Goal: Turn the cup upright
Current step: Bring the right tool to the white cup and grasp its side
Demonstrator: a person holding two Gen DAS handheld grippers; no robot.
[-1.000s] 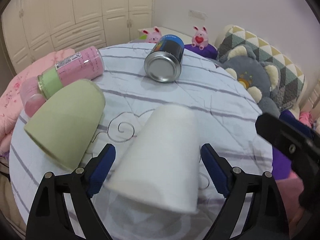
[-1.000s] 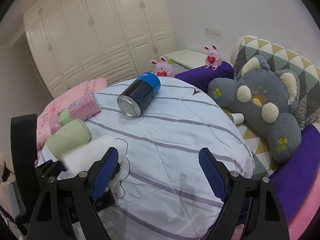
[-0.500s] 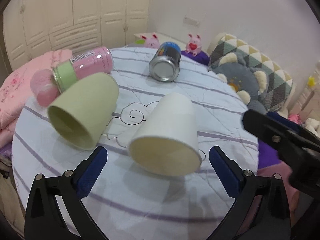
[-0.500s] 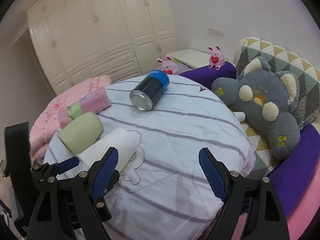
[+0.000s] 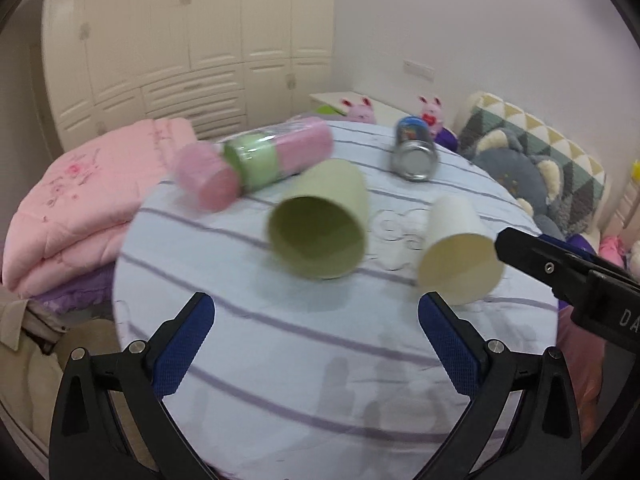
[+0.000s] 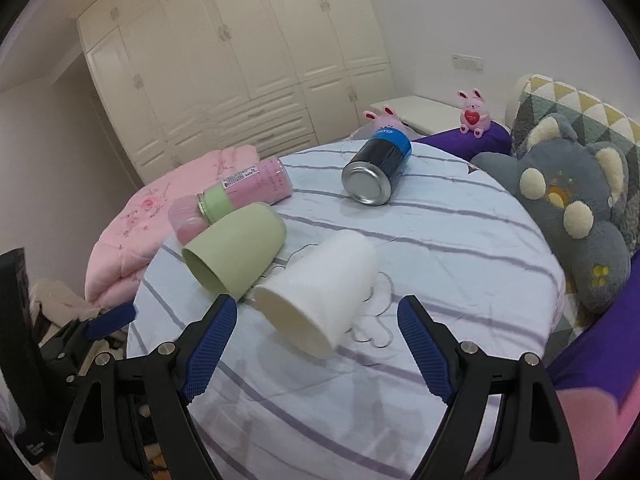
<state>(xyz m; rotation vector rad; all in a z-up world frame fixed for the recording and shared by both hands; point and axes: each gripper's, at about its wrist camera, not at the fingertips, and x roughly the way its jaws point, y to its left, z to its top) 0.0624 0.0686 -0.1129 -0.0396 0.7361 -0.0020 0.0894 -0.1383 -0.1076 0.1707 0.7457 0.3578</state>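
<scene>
On the round striped table [image 6: 460,264], the white cup [image 6: 320,300] was left lying on its side near the front edge, released by the withdrawn left gripper [image 5: 316,344], with the right gripper [image 6: 316,348], spread empty, now lined up.

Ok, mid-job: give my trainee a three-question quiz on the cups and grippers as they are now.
1. True or false: the white cup stands upright.
2. Which lies nearest the green cup? A) pink bottle B) blue can C) grey plush
3. Fill in: the right gripper and the left gripper are both ____.

Key: 1 false, it lies on its side on the round table. 2 A. 3 open, holding nothing.
</scene>
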